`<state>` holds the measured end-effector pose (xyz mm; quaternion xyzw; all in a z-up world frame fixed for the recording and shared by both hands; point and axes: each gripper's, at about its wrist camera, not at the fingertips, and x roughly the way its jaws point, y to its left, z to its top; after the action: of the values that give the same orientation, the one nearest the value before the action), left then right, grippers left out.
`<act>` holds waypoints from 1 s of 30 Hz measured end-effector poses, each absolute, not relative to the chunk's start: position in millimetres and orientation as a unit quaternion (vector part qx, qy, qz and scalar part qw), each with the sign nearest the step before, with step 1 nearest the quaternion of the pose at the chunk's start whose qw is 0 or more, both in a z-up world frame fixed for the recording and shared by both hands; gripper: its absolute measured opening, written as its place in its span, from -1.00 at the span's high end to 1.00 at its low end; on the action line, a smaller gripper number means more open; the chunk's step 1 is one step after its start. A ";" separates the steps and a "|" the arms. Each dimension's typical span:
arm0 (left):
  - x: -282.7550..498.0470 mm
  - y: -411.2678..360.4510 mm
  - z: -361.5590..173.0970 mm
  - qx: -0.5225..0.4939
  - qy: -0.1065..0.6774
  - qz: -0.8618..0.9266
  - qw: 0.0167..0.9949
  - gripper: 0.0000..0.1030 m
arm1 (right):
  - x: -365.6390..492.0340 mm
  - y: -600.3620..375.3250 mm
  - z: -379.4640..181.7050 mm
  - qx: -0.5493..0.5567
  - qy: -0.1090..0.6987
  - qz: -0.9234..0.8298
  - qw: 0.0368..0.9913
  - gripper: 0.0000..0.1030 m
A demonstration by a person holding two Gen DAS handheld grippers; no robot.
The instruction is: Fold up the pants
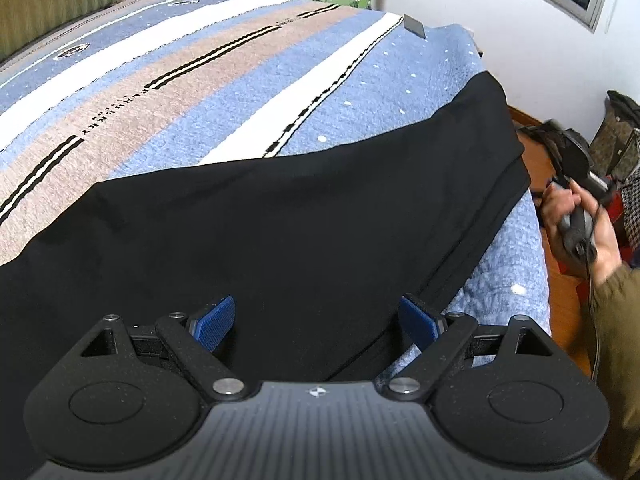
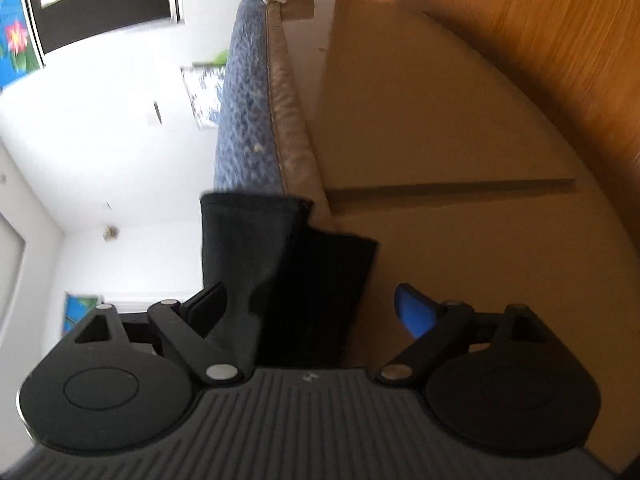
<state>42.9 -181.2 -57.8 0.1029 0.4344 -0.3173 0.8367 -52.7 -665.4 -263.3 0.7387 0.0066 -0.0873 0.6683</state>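
The black pants (image 1: pixel 280 220) lie flat on the bed (image 1: pixel 200 100), one end hanging over its side edge. Both claws are open and hold nothing: the left claw (image 1: pixel 316 320) hovers above the pants, the right claw (image 2: pixel 316 312) sits by the hanging end. A fold looks just laid; next, grab an end again.

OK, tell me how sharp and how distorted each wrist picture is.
Left wrist view: sharp, strong fisheye bowing of the bedspread; only the person's hand is smeared. Right wrist view: soft with motion blur, rolled sideways, black pants dim against a bright wall.
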 end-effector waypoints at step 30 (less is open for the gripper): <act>55.8 -352.1 -40.7 0.318 0.268 -0.337 0.845 -0.74 | -98.6 -697.8 -126.9 0.635 -0.015 -0.057 0.770 0.85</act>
<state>55.8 -352.1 -40.7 0.3177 0.2681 -0.3374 0.8446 -98.6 -697.8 -126.9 0.6347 -0.0149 -0.0572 0.7705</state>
